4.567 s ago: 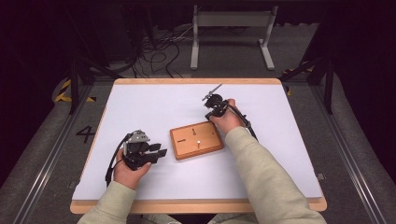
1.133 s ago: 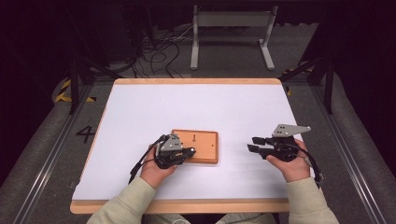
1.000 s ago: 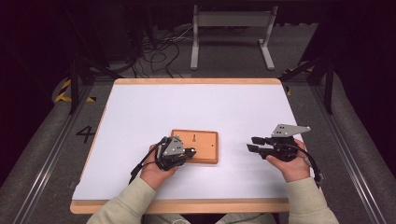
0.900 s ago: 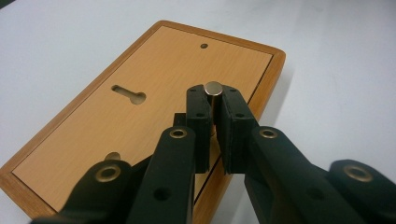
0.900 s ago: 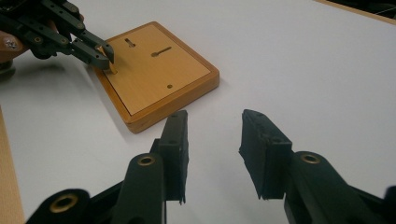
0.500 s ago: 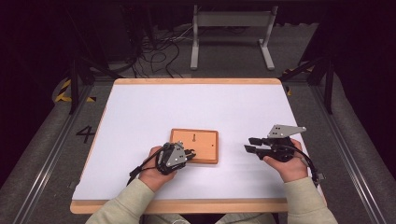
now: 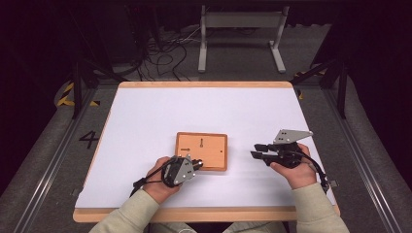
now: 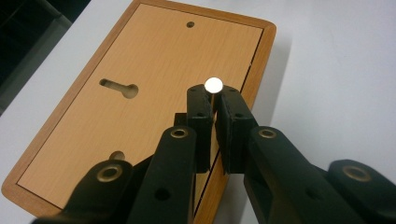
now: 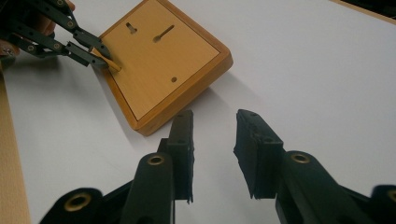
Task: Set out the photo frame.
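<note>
The left gripper (image 8: 214, 105) is clenched on a small brass pin (image 8: 214, 85), its round head bright between the pad tips, held over the near edge of the wooden board (image 7: 201, 150) that lies flat near the middle of the white table (image 7: 145, 111). The right gripper (image 7: 257, 150) waits well to the board's right with its jaws spread and nothing between them; they have just been closing a little. The pin looks picked up but not yet seated: the keyhole slots (image 8: 119, 87) and the small round hole (image 8: 190, 24) seem unfilled, though its tip is hidden, so placing it is likely what remains.
</note>
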Tool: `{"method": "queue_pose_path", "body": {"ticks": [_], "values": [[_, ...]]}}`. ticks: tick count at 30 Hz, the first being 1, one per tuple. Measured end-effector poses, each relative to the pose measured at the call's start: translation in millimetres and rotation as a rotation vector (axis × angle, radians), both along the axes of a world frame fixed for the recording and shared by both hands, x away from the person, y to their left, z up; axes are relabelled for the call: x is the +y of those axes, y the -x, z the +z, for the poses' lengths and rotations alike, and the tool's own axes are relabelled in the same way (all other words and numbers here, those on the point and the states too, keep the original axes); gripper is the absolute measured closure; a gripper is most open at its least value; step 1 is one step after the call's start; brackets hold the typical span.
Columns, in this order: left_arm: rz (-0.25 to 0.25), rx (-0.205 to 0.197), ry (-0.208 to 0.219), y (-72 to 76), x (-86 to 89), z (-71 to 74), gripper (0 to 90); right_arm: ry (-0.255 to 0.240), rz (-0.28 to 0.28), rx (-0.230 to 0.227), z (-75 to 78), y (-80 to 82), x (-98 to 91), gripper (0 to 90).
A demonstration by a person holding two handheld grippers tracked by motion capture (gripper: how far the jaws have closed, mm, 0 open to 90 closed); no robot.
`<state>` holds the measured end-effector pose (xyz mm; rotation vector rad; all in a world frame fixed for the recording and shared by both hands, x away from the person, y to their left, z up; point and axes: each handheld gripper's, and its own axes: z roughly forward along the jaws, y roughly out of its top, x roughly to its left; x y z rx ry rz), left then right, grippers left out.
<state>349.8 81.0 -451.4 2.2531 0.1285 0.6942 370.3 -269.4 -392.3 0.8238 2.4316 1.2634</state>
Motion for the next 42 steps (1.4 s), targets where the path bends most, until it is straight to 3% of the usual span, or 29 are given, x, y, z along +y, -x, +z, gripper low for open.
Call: {"method": "queue_pose_path", "body": {"ticks": [4,10,14,16,18,21,33,42], "values": [[0.007,-0.036,-0.017,5.6,-1.3,-1.3,84.5,0.004,0.023,0.001,0.9,-0.3,6.6,70.5],[0.020,-0.051,-0.019,9.8,-2.6,-3.0,84.6,0.002,0.045,0.022,3.3,-4.1,15.5,72.4],[0.029,-0.079,-0.032,14.3,-3.6,-4.4,84.7,0.000,0.032,0.057,7.5,-12.2,26.4,58.5],[0.028,-0.098,-0.046,16.0,-3.9,-4.3,84.7,0.021,0.029,0.081,7.9,-19.6,35.3,46.7],[0.029,-0.099,-0.046,17.6,-3.9,-5.1,84.7,0.041,0.030,0.105,7.9,-27.3,45.0,41.0],[0.026,-0.113,-0.052,18.4,-4.0,-5.4,84.7,0.048,0.029,0.167,5.8,-42.5,61.5,31.2],[0.028,-0.117,-0.048,18.7,-3.6,-6.0,84.7,0.081,0.032,0.266,-14.7,-75.4,94.6,20.9],[0.027,-0.108,-0.038,18.0,-3.7,-6.4,84.7,0.039,0.073,0.371,-35.2,-89.3,107.9,20.5]]}}
